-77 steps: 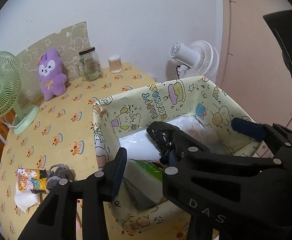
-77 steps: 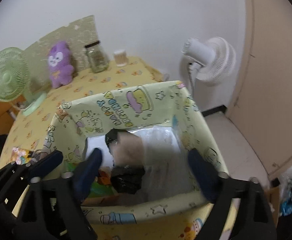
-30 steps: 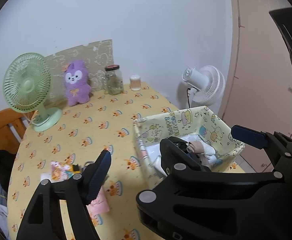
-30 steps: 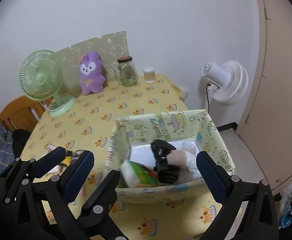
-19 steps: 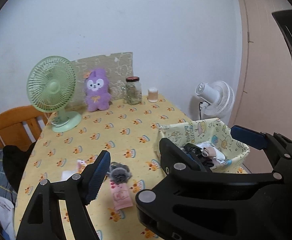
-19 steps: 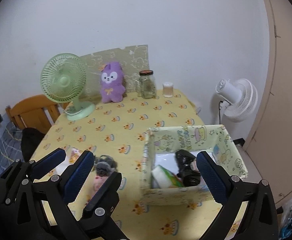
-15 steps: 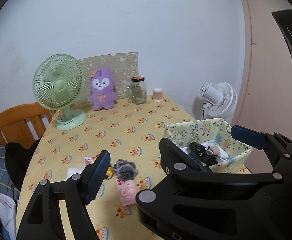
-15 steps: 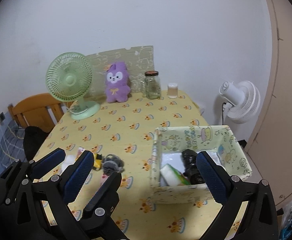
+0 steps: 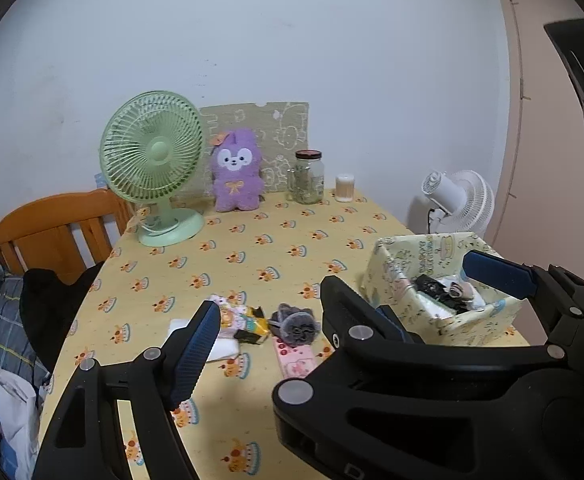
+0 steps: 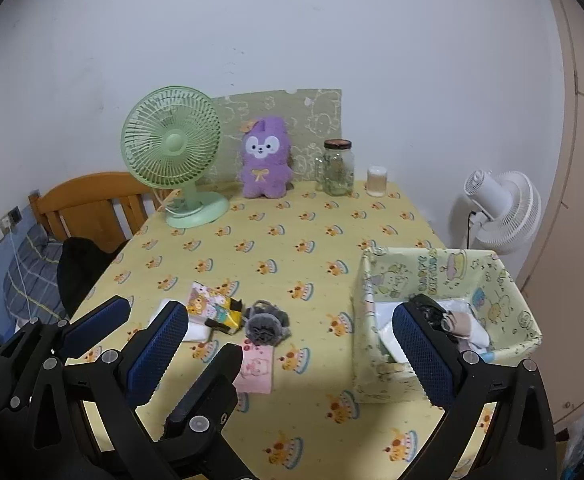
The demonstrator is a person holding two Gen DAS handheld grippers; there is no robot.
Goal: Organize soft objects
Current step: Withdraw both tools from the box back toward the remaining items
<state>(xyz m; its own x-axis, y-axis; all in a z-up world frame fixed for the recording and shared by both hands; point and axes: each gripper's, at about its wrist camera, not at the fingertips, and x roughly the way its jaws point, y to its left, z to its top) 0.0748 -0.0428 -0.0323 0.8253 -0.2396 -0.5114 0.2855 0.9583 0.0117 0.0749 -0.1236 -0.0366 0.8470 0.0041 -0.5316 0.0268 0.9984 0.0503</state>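
Observation:
A yellow cartoon-print box [image 9: 391,276] [image 10: 443,266] stands at the table's right edge and holds a black item [image 10: 431,312], a beige roll and white packs. Left of the box lie a grey fluffy piece [image 9: 293,326] [image 10: 266,324], a pink pouch [image 9: 295,362] [image 10: 256,366], a colourful packet [image 9: 246,320] [image 10: 216,308] and a white folded piece [image 10: 194,332]. My left gripper [image 9: 299,316] and right gripper [image 10: 290,320] hover side by side over the table's near edge. Both are open and hold nothing. The right gripper's body hides most of the left one's right finger.
At the back stand a purple plush [image 9: 236,178] [image 10: 266,160], a green desk fan [image 9: 154,160], a glass jar [image 9: 307,178] and a small cup [image 9: 344,188]. A white floor fan [image 10: 503,208] is beyond the right edge. A wooden chair [image 10: 92,204] with a dark garment is on the left.
Both grippers have drawn back from the box, still open. The box has shrunk toward the right of both views, and the loose items on the table have come into sight.

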